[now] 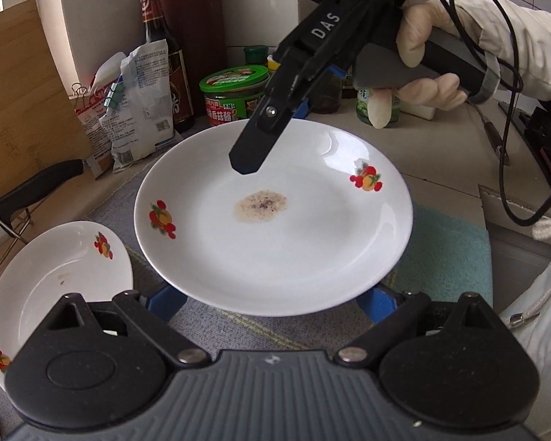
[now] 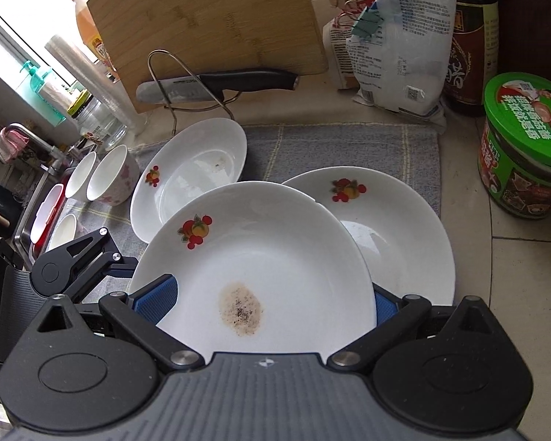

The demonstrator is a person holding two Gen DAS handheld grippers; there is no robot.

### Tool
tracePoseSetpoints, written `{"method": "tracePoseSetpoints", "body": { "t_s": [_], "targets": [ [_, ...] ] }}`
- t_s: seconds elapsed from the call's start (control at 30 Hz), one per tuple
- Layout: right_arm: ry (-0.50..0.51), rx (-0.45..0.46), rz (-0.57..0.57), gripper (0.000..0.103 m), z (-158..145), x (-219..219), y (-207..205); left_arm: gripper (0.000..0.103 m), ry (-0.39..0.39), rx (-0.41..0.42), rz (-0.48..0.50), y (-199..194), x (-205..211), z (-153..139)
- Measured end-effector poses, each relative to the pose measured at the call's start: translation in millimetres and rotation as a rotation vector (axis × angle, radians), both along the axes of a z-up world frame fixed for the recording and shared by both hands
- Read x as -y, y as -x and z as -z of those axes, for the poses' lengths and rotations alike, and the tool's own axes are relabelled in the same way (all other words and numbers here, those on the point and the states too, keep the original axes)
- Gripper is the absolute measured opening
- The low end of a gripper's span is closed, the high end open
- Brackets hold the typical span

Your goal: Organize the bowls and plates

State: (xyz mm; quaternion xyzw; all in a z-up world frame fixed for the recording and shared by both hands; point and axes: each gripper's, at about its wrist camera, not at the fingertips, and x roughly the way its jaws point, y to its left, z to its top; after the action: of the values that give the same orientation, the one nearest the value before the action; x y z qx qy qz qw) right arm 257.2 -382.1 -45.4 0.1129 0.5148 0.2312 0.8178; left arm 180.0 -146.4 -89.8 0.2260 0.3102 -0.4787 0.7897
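A white fruit-print plate with a brown stain (image 1: 275,220) is held up above the grey mat between both grippers. My left gripper (image 1: 272,303) has its blue pads under the plate's near rim, jaws wide apart. My right gripper (image 1: 286,110) is at the plate's far rim; in the right wrist view the same plate (image 2: 260,257) sits between its spread blue pads (image 2: 158,294). Below it lies a second plate (image 2: 404,235). A third plate (image 2: 191,169) lies to the left and also shows in the left wrist view (image 1: 55,275). Small white bowls (image 2: 110,176) stand at far left.
A grey mat (image 2: 349,147) covers the counter. A knife on a wire rack (image 2: 216,81) and a bamboo board (image 2: 209,18) stand behind. A green-lidded jar (image 2: 525,147), a sauce bottle (image 2: 474,36) and flour bags (image 2: 396,47) crowd the back right. The sink (image 2: 25,220) is at left.
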Motion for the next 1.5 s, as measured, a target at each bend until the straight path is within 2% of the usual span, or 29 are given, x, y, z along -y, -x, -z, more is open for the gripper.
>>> {"method": "tracePoseSetpoints", "body": {
  "t_s": [0.63,1.5],
  "targets": [
    [0.020,-0.024,0.047,0.103,15.7,11.4,-11.8,0.097,-0.005,-0.036,-0.004,-18.4,15.5,6.5],
    [0.049,-0.052,0.094,0.103,21.1,20.6,-6.1,0.097,-0.105,-0.008,0.018,-37.8,38.5,13.2]
  ]
}}
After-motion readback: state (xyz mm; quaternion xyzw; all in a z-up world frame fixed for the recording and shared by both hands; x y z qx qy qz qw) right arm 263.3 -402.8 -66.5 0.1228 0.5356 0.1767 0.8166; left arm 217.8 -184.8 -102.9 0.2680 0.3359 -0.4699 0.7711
